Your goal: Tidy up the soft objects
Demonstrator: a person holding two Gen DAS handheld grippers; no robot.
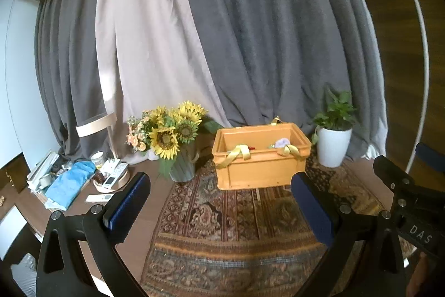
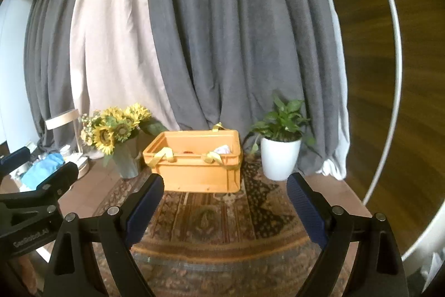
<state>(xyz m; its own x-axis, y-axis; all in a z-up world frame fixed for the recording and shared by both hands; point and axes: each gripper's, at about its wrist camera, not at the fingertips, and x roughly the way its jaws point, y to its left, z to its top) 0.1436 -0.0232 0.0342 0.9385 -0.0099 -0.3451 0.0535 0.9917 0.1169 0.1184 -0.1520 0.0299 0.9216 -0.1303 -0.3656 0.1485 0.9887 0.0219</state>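
Soft objects (image 1: 282,143), pale and crumpled, lay inside a boxy orange plastic crate (image 1: 261,171) draped with satiny yellow ribbons (image 1: 240,152), standing on a patterned woven rug (image 1: 222,213). Left gripper (image 1: 222,209) and right gripper (image 2: 224,209) both stood apart, ribbed blue pads (image 2: 144,210) empty.
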